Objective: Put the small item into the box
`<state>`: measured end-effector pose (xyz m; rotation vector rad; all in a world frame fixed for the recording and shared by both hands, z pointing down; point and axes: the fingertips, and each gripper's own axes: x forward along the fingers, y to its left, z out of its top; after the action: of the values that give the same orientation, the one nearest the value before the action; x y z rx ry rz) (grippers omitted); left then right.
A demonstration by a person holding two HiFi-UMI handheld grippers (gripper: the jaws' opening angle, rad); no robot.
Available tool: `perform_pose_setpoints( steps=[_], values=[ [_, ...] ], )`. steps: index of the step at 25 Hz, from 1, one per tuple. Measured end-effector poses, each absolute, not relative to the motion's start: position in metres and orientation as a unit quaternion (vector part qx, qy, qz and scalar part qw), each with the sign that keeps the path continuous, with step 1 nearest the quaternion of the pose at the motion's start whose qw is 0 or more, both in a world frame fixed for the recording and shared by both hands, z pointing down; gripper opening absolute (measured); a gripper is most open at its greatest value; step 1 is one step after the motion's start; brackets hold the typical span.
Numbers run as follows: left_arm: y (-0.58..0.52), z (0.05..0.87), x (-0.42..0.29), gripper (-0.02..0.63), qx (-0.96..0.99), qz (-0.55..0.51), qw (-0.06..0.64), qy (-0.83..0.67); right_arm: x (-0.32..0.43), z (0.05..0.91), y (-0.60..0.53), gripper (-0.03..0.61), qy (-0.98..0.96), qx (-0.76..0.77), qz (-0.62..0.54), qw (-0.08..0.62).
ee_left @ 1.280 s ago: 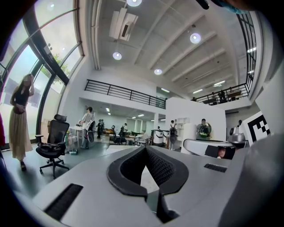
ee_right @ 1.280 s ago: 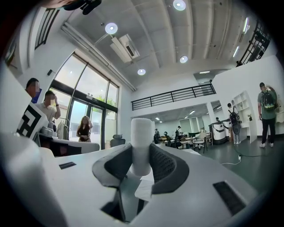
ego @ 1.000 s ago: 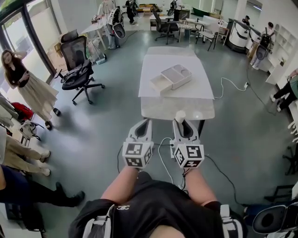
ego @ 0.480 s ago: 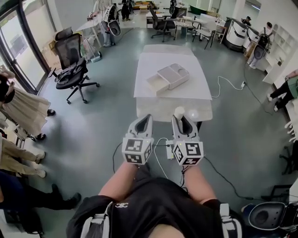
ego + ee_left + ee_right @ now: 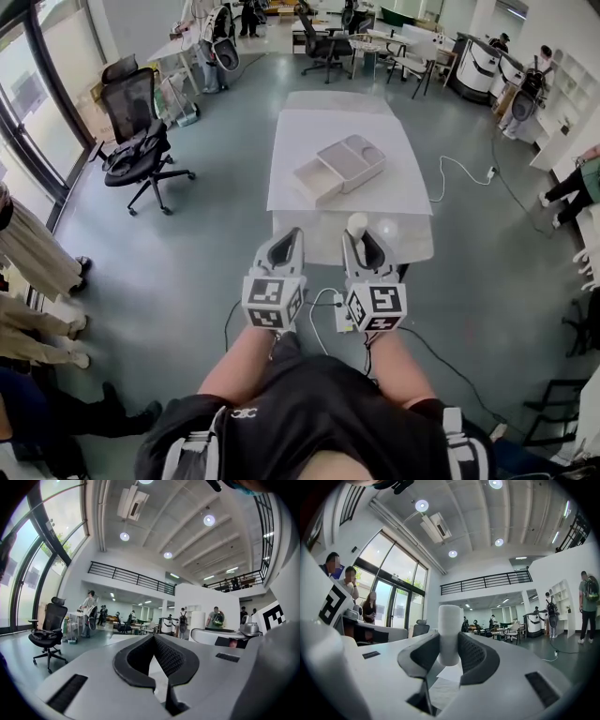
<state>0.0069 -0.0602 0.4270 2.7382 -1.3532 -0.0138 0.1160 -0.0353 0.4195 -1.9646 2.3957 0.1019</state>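
The left tongs [image 5: 292,240] hang idle, tips together on nothing, and are best held low and left, clear of the carry. The box [image 5: 339,165] lies far ahead on the worktop [image 5: 417,246], its compartments facing up, well apart from both tools. The step in hand looks like the approach, so the load should travel forward over the near edge, upright, and come down inside 1 compartment before any release. The right tongs [image 5: 361,242] grip the small white cylinder [image 5: 357,224] by its lower part, with the rest standing above the tips. Both forearms reach forward from the waist, side by side, the 2 tools pointing at the worktop.
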Motion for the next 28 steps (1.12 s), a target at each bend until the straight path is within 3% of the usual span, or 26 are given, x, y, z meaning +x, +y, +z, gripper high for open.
perform_pose_setpoints(
  steps=[28],
  values=[
    [-0.338,0.420,0.008,0.005,0.913,0.014,0.061,-0.403,0.127,0.419,-0.305,0.121,0.736,-0.677,-0.013,0.011]
  ],
)
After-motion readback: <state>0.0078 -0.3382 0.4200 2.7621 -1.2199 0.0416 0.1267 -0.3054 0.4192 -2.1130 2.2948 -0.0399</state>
